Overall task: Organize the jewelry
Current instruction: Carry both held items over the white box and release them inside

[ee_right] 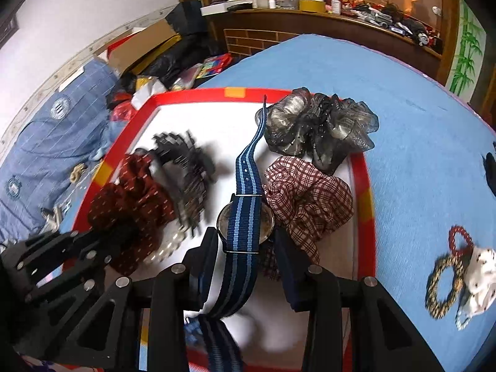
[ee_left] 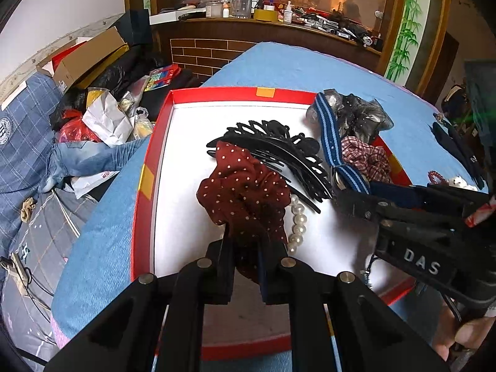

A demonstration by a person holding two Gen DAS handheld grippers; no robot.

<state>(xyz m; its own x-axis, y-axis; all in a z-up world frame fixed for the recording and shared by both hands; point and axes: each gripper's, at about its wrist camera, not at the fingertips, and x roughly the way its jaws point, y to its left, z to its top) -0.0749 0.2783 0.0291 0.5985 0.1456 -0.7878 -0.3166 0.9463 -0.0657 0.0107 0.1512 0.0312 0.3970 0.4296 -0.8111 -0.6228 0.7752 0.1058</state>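
Note:
A red box with a white floor [ee_left: 186, 186] [ee_right: 198, 114] lies on the blue table. My left gripper [ee_left: 245, 241] is shut on a dark red dotted scrunchie [ee_left: 241, 192] over the box; it shows blurred in the right wrist view [ee_right: 124, 198]. A black hair claw [ee_left: 279, 148] and a pearl bracelet [ee_left: 299, 226] lie beside it. My right gripper [ee_right: 245, 241] is shut on a watch with a blue striped strap [ee_right: 245, 217] [ee_left: 331, 142] above the box. A plaid scrunchie [ee_right: 307, 198] and a grey organza scrunchie [ee_right: 319, 127] sit at the box's right.
On the blue table right of the box lie a red bead bracelet [ee_right: 460, 238], a gold bracelet [ee_right: 443, 288] and a white scrunchie [ee_right: 480, 276]. Clothes and bags pile up left of the table [ee_left: 93, 130]. A cluttered wooden shelf [ee_left: 279, 15] runs behind.

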